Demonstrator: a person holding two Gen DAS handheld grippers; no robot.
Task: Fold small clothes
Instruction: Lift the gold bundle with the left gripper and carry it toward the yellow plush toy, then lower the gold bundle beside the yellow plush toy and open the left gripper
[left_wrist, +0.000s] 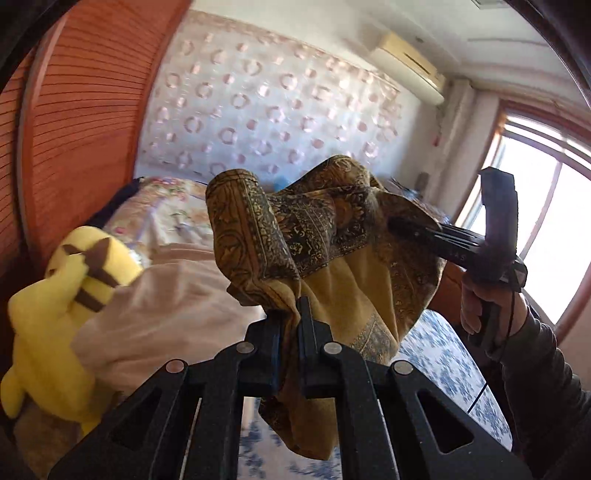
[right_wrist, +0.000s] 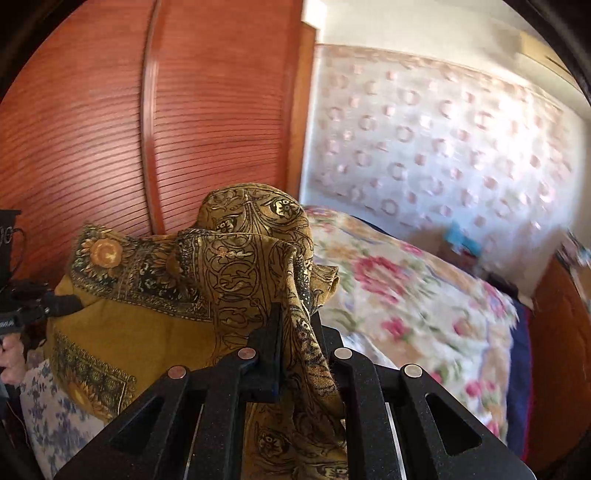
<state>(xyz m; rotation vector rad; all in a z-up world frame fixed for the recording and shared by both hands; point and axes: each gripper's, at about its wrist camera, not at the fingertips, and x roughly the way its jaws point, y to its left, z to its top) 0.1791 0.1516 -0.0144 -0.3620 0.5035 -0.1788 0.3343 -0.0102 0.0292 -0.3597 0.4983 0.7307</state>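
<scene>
The left gripper (left_wrist: 291, 325) is pinching a fold of the yellow patterned scarf (left_wrist: 325, 236), its jaws closed together on the cloth so that the fabric is squeezing up between them and spilling out both ways; above the jaws the scarf is bunching into a lumpy, raised heap, and below them a loose tail is hanging down in front of the gripper's black frame; to the right of those jaws and further out, the right gripper (left_wrist: 395, 225) is reaching in sideways, its fingertips buried in the far side of the same cloth, with the person's hand (left_wrist: 476, 302) wrapping the handle; in the right wrist view the right gripper (right_wrist: 295, 321) is likewise clamping the scarf (right_wrist: 229, 266), jaws shut on a twisted strip that is running down between them and draping over the frame, while the bulk of the cloth is ballooning up and to the left of the jaws; the scarf is hanging in the air between the two grippers, above the bed (right_wrist: 424, 302) with its flowered cover; a yellow stuffed toy (left_wrist: 55, 306) is lying well to the left of the left jaws, beside a pale pink blanket (left_wrist: 170, 306).
</scene>
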